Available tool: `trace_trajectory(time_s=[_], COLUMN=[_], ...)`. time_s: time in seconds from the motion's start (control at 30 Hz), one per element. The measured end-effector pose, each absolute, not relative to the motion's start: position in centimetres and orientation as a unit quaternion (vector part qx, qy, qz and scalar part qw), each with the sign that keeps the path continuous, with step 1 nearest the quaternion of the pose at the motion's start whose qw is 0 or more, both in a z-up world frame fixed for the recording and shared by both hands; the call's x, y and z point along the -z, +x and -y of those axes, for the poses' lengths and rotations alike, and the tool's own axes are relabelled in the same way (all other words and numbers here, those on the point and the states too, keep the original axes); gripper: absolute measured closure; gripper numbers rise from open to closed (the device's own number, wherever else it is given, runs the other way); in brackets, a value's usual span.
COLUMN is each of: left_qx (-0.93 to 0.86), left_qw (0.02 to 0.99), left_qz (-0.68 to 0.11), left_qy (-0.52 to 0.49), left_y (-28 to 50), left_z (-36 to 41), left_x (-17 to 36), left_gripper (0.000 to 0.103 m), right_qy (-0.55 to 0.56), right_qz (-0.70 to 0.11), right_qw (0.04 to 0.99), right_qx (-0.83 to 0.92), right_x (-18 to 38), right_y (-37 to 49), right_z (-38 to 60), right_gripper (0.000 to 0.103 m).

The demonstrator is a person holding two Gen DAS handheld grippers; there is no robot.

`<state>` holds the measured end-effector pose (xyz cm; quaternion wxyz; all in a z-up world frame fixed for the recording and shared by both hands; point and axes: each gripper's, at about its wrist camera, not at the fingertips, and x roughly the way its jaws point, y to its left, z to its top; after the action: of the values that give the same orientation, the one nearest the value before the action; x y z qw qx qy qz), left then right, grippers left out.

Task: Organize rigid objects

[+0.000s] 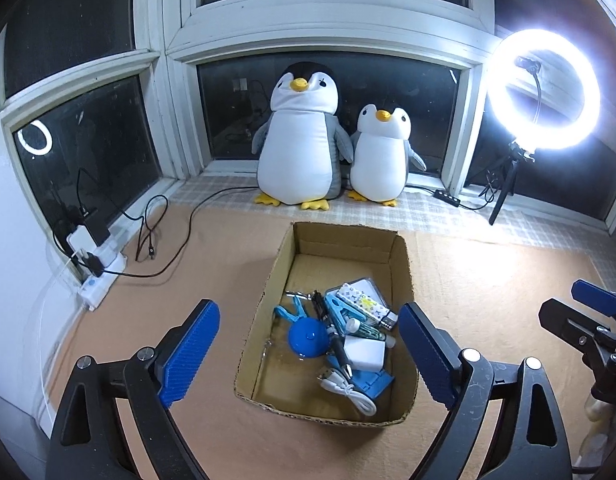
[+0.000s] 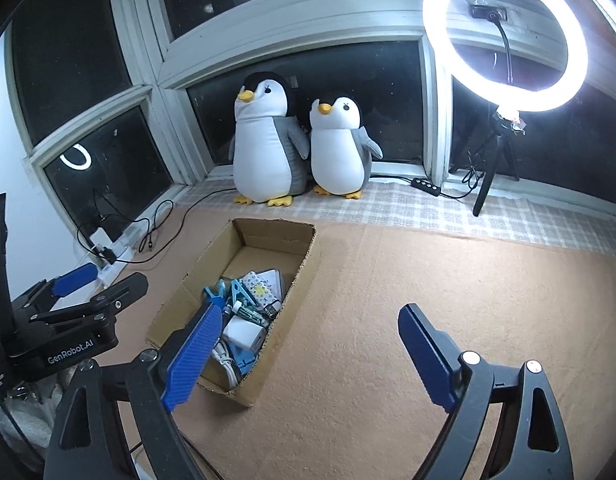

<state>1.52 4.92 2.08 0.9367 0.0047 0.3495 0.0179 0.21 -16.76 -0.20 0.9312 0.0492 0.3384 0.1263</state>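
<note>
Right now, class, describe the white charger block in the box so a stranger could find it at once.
Start at the open cardboard box in front of the two plush penguins. Among the clutter at its near end lies the white charger block, right of the blue dome. It is the only plain white cube there.

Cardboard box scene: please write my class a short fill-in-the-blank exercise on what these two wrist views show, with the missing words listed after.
1. The small items, such as the white charger and blue round gadget, lie inside the ____ box.
2. Two plush ____ stand by the window.
3. The lit lamp on the tripod is shaped like a ____.
4. The left hand-held gripper and right hand-held gripper both hold ____.

Missing words: cardboard; penguins; ring; nothing
</note>
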Motion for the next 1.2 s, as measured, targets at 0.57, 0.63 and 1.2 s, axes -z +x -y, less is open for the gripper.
trace_trajectory(time_s=[0.57, 0.63, 1.2], left_qx=[-0.023, -0.022, -0.019], left_qw=[0.933, 0.933, 0.932], left_qz=[-0.359, -0.359, -0.362], left_qy=[0.0, 0.0, 0.001], left_y=[1.96, 1.96, 2.05], left_z=[-5.41, -5.37, -5.27], left_x=[-1.51, -1.47, -1.33], left_gripper=[0.008, 0.008, 0.008], right_qy=[0.044, 0.046, 0.048], right_qz=[-0.336, -0.337, -0.348], right_qw=[0.932, 0.932, 0.927], right_qx=[-0.129, -0.127, -0.129], right_x=[0.07, 0.15, 0.63], right_y=[0.09, 0.14, 0.52], right_z=[16.54, 16.54, 16.5], right_gripper=[0.015, 0.015, 0.015])
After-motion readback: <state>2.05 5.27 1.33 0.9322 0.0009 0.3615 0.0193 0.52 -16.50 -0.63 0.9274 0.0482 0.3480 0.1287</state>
